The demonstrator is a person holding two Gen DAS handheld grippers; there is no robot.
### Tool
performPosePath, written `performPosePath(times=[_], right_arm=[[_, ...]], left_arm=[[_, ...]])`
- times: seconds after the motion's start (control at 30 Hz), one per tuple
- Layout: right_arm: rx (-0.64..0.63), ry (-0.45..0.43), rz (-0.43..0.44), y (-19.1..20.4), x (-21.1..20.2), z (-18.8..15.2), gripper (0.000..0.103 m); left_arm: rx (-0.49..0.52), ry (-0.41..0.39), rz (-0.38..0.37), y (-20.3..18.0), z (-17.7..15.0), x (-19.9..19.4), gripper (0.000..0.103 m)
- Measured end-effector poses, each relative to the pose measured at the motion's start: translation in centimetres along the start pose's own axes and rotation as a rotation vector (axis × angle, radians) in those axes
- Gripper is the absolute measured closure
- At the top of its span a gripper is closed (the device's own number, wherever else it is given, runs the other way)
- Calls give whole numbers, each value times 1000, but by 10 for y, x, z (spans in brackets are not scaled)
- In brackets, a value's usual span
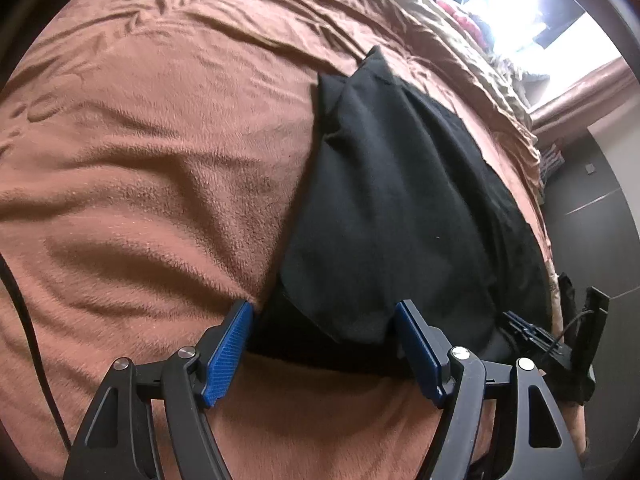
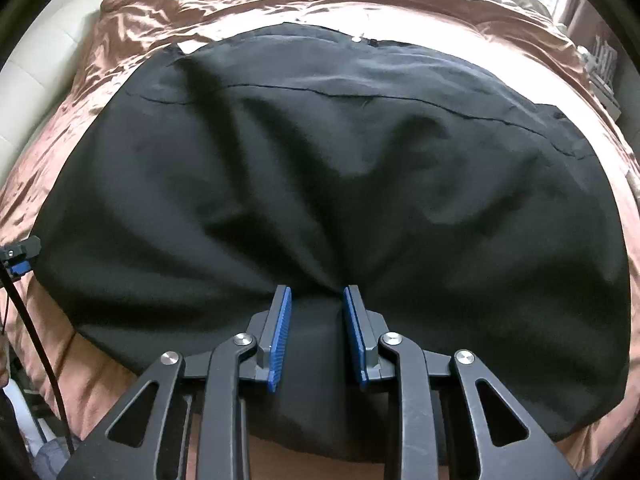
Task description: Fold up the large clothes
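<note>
A large black garment (image 2: 320, 168) lies spread on a brown bedspread (image 2: 132, 20); in the left wrist view the garment (image 1: 400, 184) runs away along the right side. My left gripper (image 1: 324, 306) is open, its blue pads either side of the garment's near corner edge, not closed on it. My right gripper (image 2: 316, 292) has its jaws partly closed with a bunch of black cloth gathered between the blue pads, and creases radiate from that spot. The right gripper also shows at the right edge of the left wrist view (image 1: 568, 340).
The brown bedspread (image 1: 140, 160) stretches wide to the left of the garment. A bright window (image 1: 520, 8) and pillows lie at the far end. Dark floor (image 1: 592, 216) lies right of the bed. A black cable (image 2: 36, 340) hangs at the left.
</note>
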State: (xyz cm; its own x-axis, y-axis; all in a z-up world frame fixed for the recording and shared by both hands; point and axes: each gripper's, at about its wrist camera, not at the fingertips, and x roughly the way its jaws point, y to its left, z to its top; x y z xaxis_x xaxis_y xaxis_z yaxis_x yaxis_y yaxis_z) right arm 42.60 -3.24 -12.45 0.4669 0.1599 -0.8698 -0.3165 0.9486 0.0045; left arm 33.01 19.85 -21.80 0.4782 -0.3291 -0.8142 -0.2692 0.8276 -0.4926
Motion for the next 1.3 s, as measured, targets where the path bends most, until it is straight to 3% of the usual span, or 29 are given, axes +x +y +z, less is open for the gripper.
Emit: performPosePath(times=[0.23, 0.4, 0.47, 0.5, 0.57, 0.9, 1.3], right_arm=[[32, -8, 30, -3, -1, -7, 79], [31, -2, 41, 0, 4, 13, 80], [39, -10, 29, 0, 8, 24, 86], [45, -18, 13, 0, 10, 30, 93], [62, -24, 5, -1, 17, 40, 96], [177, -14, 93, -25, 52, 88, 100], [242, -42, 105, -36, 88, 139, 101]], left_arm=[[-68, -27, -105, 1, 10, 4, 32], [-85, -60, -65, -1, 9, 1, 61], [-90, -69, -64, 0, 6, -1, 64], [-89, -73, -61, 0, 5, -3, 65], [-91, -80, -55, -2, 3, -5, 65], [-169, -79, -43, 0, 0, -5, 65], [-225, -70, -39, 6, 1, 6, 61]])
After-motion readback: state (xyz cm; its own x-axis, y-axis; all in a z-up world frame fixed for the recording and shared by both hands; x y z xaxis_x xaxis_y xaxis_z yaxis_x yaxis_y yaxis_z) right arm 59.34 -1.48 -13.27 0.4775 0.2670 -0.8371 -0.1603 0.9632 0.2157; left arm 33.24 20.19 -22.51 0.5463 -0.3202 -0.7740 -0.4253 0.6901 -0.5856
